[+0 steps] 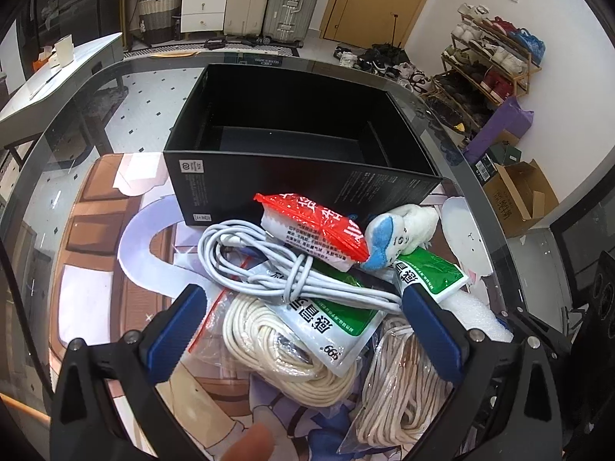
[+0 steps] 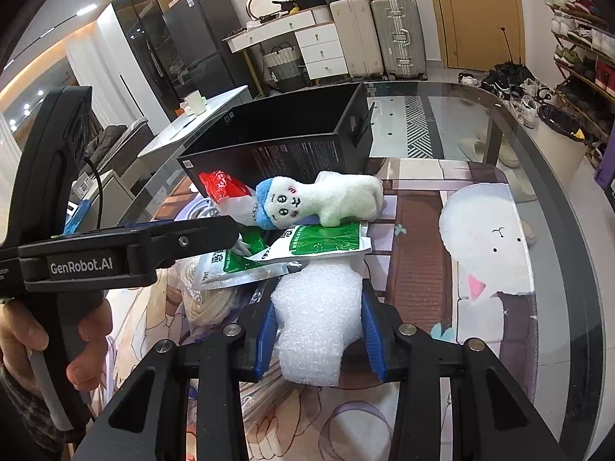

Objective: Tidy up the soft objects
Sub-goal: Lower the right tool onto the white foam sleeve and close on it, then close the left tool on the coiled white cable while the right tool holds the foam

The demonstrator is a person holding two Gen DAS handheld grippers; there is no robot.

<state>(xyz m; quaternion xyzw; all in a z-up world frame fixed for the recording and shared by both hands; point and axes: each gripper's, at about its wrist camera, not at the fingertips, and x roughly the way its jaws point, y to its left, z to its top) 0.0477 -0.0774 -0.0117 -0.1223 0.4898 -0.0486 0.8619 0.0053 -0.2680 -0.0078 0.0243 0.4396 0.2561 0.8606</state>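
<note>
My right gripper (image 2: 319, 301) is shut on a white foam piece (image 2: 319, 326), its blue pads (image 2: 372, 330) pressing both sides. My left gripper (image 1: 303, 307) stands open over a pile, with a white cable coil (image 1: 276, 265), a green packet (image 1: 334, 319) and cream rope bundles (image 1: 284, 349) between its fingers (image 1: 180, 330). A red packet (image 1: 311, 226) and a white plush toy with a blue cap (image 1: 399, 230) lie just beyond. The open black box (image 1: 300, 142) sits behind the pile. The right wrist view shows the plush toy (image 2: 326, 199), the box (image 2: 276, 150) and the left gripper (image 2: 230, 232) side-on.
Everything rests on a glass table (image 2: 569, 192) covered by a printed cartoon mat (image 2: 480, 238). A person's hand (image 2: 38, 338) holds the left gripper's handle. Suitcases (image 2: 384, 34), a shoe rack (image 1: 488, 65) and a cardboard box (image 1: 519, 192) stand on the floor around.
</note>
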